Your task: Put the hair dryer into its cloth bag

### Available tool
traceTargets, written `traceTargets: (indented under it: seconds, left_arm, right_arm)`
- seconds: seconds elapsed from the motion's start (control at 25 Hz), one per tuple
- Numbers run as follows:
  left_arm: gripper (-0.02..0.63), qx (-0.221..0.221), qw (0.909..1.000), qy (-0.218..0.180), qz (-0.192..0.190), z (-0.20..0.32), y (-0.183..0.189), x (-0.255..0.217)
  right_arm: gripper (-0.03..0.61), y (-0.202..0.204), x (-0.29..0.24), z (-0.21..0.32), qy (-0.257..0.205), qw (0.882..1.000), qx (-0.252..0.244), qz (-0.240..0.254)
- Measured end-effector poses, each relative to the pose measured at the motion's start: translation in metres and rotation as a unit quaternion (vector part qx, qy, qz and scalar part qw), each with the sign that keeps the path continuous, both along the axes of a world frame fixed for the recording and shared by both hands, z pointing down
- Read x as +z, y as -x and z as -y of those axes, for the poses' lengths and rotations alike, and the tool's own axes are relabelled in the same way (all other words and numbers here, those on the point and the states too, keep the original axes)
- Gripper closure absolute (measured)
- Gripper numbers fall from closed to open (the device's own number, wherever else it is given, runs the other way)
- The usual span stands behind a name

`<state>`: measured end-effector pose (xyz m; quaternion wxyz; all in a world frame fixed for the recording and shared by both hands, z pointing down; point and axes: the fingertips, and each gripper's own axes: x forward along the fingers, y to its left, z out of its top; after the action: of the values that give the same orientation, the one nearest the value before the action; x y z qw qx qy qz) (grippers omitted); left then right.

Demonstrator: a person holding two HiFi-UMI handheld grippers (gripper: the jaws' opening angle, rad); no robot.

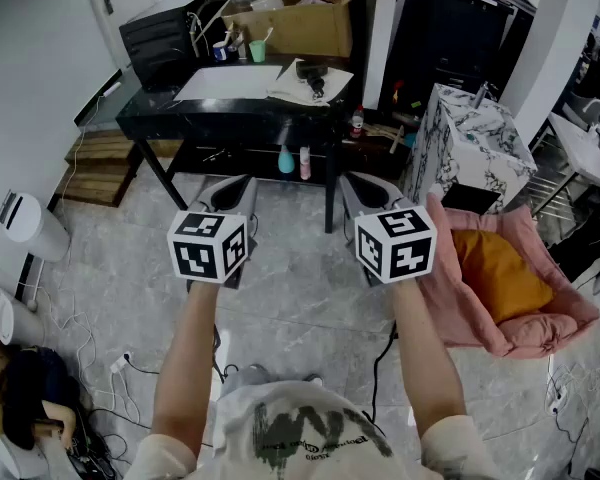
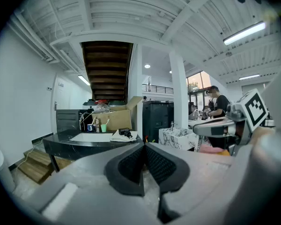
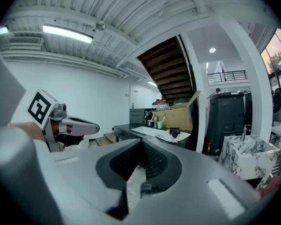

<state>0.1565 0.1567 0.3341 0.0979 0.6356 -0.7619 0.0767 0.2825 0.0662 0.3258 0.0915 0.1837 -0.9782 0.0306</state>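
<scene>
A black hair dryer lies on a white cloth bag on the black table at the far side of the room. Both grippers are held side by side well short of the table, pointing towards it. My left gripper is shut with nothing in it, and so is my right gripper. In the left gripper view, the jaws meet below the distant hair dryer. In the right gripper view, the closed jaws sit below the hair dryer on its cloth.
An open cardboard box, cups and a white tray share the table. A marble-patterned cabinet and a pink cushion bed stand at the right. Wooden steps and floor cables lie at the left. A person stands far behind.
</scene>
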Motion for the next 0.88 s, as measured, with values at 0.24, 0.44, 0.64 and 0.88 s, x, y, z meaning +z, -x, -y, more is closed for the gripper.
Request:
traceTargets:
  seconds: [0.24, 0.44, 0.64, 0.88]
  left_arm:
    - [0.612, 0.008, 1.0000, 0.004, 0.003, 0.000, -0.004, -0.001]
    - [0.601, 0.015, 0.9999, 0.008, 0.001, 0.003, 0.000, 0.002]
    - [0.564, 0.026, 0.9996, 0.008, -0.010, 0.009, 0.012, 0.007]
    - [0.518, 0.038, 0.9990, 0.005, -0.022, 0.027, 0.045, 0.011]
  right_arm:
    - [0.563, 0.000, 0.002, -0.004, 0.006, 1.000, -0.001, -0.002]
    - [0.536, 0.006, 0.007, -0.005, 0.017, 1.000, -0.001, -0.005]
    - [0.481, 0.019, 0.015, -0.001, 0.026, 1.000, 0.003, -0.013]
    - [0.421, 0.049, 0.022, 0.011, 0.032, 0.999, 0.017, -0.026]
